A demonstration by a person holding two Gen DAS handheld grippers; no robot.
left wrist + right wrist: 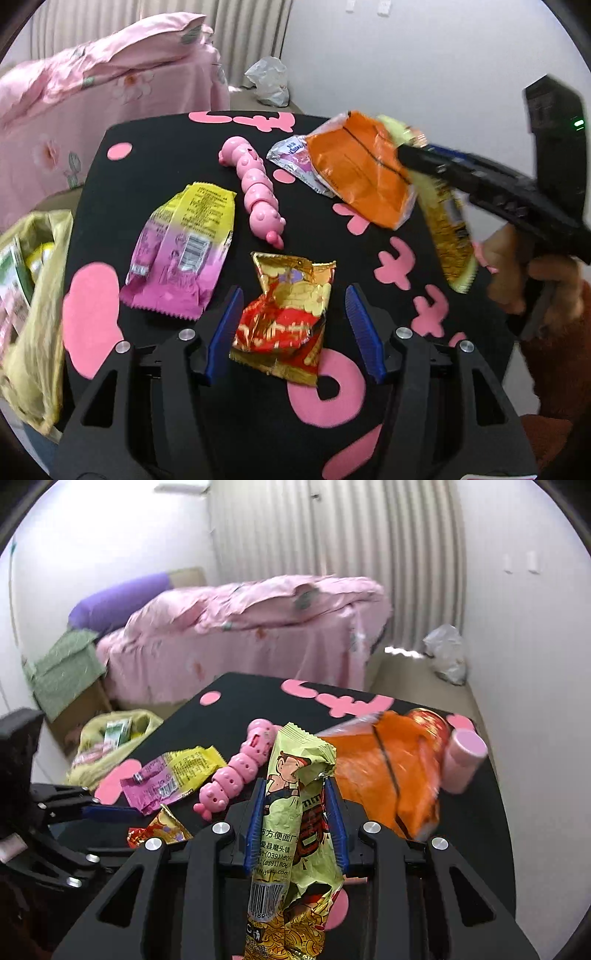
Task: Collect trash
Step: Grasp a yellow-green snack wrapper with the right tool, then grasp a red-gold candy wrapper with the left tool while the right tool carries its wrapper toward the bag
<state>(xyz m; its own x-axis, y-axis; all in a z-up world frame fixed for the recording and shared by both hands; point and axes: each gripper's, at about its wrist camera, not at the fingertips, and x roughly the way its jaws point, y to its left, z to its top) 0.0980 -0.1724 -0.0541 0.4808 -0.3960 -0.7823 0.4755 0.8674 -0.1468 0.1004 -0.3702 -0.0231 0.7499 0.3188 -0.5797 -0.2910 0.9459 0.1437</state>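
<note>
We see a black worktop (155,147) with flat pink cut-out shapes, its far edge straight and its corners rounded, set near a bed (258,635) under a rumpled pink cover. Our left gripper (293,332) hangs low over a crumpled red-and-gold foil wrapper (288,317); its ribbed blue fingers (225,332) stand apart on either side of the foil, not pressing it. Our right gripper (297,823) has its fingers (255,827) closed narrow on a long, creased yellow-green wrapper (295,812), which hangs clear of the worktop in the left view, a hand (517,273) in a fuzzy orange sleeve behind it. Still lying on the worktop are a flat pink-and-yellow sachet (184,243) with a zigzag hem, a glossy orange bag (362,170) puffed and wrinkled, and under its left edge a silvery purple packet (291,158). A segmented pink plastic caterpillar toy (255,184) lies between sachet and orange bag, with bare black surface around it. A smooth pink cylinder (463,760) stands close to the right edge, just beside the orange bag. Off the left edge sags a soft pale-yellow bag (33,332), open-mouthed, with packets inside. A crinkled white plastic bag (447,657) sits on the floor by the far wall.
</note>
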